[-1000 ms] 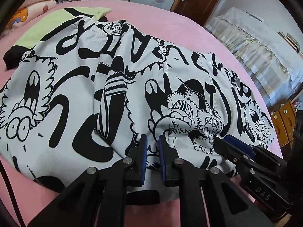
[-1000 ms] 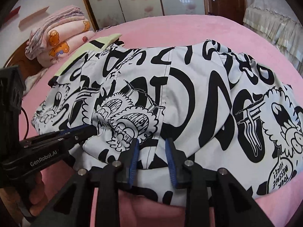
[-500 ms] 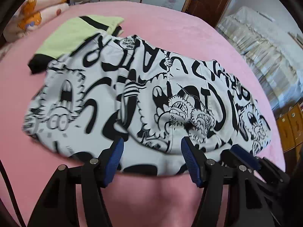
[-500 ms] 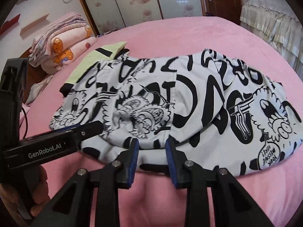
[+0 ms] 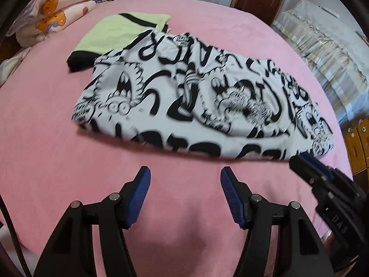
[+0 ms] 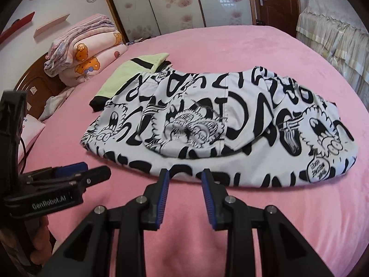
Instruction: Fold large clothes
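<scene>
A white garment with black cartoon print (image 5: 203, 106) lies folded on the pink bed (image 5: 69, 157); it also shows in the right wrist view (image 6: 219, 124). My left gripper (image 5: 184, 177) is open and empty, a short way in front of the garment's near edge. My right gripper (image 6: 184, 175) is open, narrower, empty, its fingertips just at the garment's near hem. The right gripper shows at the right of the left wrist view (image 5: 322, 184), and the left gripper at the left of the right wrist view (image 6: 69, 175).
A folded pale-green garment with black trim (image 5: 115, 34) lies partly under the far left of the printed one. Stacked pink quilts (image 6: 87, 53) sit at the headboard. A lace-covered piece of furniture (image 5: 322, 53) stands right of the bed.
Both grippers let go of the printed garment's near edge and drew back toward me. The left jaws opened wide, the right a little. The garment now lies flat.
</scene>
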### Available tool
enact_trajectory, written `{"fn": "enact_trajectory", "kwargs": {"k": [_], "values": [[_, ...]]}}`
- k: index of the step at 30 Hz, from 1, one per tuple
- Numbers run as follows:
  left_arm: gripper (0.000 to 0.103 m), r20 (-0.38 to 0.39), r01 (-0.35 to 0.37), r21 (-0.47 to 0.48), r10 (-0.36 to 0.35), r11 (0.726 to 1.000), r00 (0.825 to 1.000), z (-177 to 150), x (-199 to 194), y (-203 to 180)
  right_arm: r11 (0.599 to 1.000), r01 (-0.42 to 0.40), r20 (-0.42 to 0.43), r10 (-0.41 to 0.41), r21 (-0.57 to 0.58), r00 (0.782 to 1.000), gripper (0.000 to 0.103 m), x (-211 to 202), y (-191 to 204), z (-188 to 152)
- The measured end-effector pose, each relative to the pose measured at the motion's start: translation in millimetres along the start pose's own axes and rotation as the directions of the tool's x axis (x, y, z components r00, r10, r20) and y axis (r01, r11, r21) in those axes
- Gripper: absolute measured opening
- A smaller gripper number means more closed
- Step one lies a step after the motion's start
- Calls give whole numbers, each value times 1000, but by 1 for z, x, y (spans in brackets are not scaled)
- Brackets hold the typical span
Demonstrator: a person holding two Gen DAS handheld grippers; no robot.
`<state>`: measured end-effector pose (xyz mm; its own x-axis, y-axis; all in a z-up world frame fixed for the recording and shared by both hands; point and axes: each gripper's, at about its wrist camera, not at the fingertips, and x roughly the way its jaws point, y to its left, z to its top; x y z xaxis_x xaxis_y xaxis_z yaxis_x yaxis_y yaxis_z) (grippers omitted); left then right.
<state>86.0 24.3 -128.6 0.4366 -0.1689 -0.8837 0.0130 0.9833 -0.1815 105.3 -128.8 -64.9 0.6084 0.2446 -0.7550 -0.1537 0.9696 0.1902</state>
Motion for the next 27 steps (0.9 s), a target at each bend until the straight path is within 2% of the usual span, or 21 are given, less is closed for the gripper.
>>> {"fn": "enact_trajectory", "kwargs": {"k": [2,6,9,14,16,17,20,27], "values": [[62,-16,13,-11,-14,1000,1000,-6,5,7,1000,-4,-14,4,-5,1000,29,3,5,-3],[62,-39,95,-56,-97,994,994,-15,23,26,1000,-16,-31,16,-8,999,29,11,13,-3],[62,7,163,-104,-163,981,987,-18,37,46,1000,-22,-36,21,-15,999,29,17,18,0],[62,95,259,-273,-242,926,966,-15,64,91,999,-24,-30,23,-29,999,29,26,22,8],[62,132,297,-339,-267,893,955,-9,76,109,999,-20,-29,19,-36,999,29,31,24,11],[62,154,315,-362,-277,877,948,-6,80,117,999,-15,-26,14,-39,1000,29,34,25,13],[62,205,344,-388,-284,855,937,7,90,129,999,-14,-24,13,-40,1000,29,41,25,18],[63,222,346,-400,-276,849,935,38,119,133,1000,-16,-44,15,-18,999,29,64,21,25]]}}
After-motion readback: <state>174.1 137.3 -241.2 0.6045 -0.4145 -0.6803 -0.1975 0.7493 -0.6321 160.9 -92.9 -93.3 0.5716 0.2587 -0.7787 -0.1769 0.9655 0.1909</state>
